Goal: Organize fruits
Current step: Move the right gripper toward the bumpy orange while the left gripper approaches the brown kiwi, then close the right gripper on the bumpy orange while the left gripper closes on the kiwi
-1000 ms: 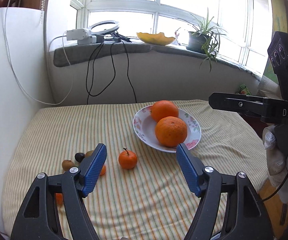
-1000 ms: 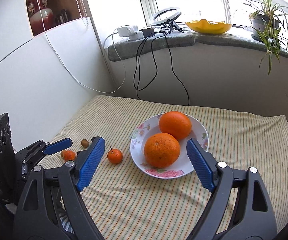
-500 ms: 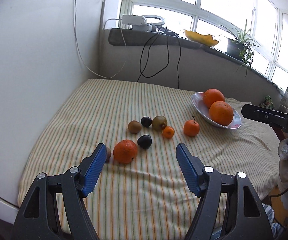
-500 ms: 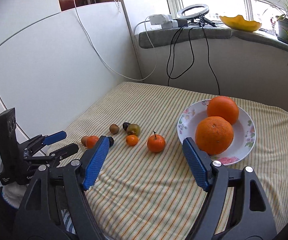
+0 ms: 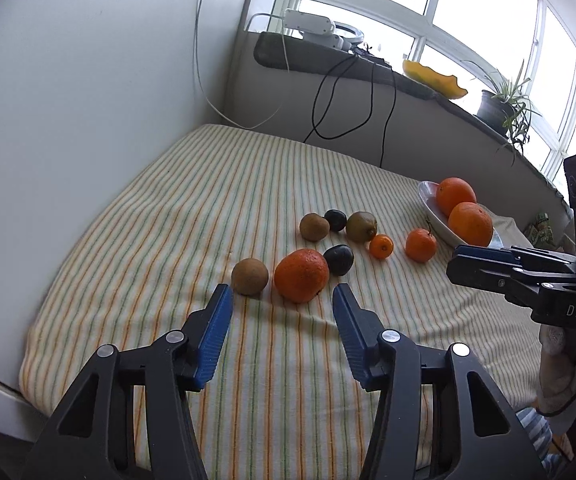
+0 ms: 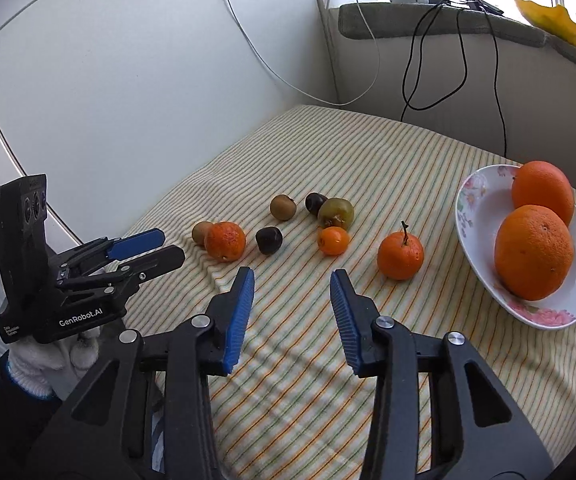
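Note:
A flowered white plate [image 6: 475, 192] [image 5: 427, 196] holds two big oranges [image 6: 533, 252] [image 5: 469, 224] at the right. Loose fruit lies on the striped cloth: a mandarin [image 5: 301, 275] [image 6: 225, 241], a stemmed mandarin [image 6: 400, 255] [image 5: 420, 245], a tiny orange fruit [image 6: 333, 241], kiwis [image 5: 250, 276] [image 6: 283, 207] and dark plums [image 5: 338, 260] [image 6: 268, 240]. My left gripper [image 5: 282, 298] is open, just short of the near mandarin, which sits ahead of the gap. My right gripper [image 6: 291, 280] is open and empty, above the cloth short of the small fruits.
The table [image 5: 216, 184] stands against a white wall on the left and a low wall with a windowsill behind. Black cables [image 6: 459, 40] hang from the sill. A potted plant [image 5: 499, 108] and a yellow dish [image 5: 433, 78] stand on the sill.
Both grippers have swung left, away from the plate, and moved in over the loose fruit. The left gripper has come close to the near mandarin. Both jaws have narrowed somewhat.

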`<state>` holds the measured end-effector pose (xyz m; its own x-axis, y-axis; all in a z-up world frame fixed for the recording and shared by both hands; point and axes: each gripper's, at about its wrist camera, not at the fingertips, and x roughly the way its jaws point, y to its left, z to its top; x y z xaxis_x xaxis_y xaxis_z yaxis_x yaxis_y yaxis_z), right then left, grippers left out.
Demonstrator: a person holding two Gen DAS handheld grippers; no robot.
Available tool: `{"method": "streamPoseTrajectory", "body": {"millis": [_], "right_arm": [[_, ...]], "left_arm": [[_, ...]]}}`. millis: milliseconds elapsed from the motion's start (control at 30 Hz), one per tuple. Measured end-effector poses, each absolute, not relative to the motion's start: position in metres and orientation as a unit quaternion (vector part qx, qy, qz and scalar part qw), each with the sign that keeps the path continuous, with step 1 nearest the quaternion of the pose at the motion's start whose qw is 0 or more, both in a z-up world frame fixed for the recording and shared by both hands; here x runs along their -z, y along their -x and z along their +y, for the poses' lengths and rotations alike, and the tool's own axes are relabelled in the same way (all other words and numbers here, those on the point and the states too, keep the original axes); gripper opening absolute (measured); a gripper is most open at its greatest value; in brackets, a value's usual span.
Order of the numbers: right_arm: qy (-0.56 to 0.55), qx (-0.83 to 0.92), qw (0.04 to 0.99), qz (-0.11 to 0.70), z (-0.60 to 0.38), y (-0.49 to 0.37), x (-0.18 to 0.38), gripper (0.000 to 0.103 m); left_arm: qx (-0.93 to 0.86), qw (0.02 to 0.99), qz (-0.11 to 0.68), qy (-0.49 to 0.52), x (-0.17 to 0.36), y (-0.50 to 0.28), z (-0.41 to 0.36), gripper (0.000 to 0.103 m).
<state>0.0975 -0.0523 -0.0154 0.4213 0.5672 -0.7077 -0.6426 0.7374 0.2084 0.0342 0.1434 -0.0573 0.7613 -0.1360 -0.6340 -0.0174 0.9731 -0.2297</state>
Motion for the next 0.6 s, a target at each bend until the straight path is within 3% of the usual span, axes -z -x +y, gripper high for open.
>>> {"method": "streamPoseTrajectory", "body": {"millis": [400, 600], "right_arm": [[0.093, -0.412, 0.810, 0.406, 0.016, -0.107, 0.037, 0.038], [0.120, -0.423, 0.803, 0.401, 0.032, -0.108, 0.043, 0.036]], "left_arm": [[0.043, 0.921, 0.368, 0.118, 0.074, -0.059, 0.170, 0.030], [0.058, 0.919, 0.372, 0.117, 0.077, -0.064, 0.172, 0.028]]}}
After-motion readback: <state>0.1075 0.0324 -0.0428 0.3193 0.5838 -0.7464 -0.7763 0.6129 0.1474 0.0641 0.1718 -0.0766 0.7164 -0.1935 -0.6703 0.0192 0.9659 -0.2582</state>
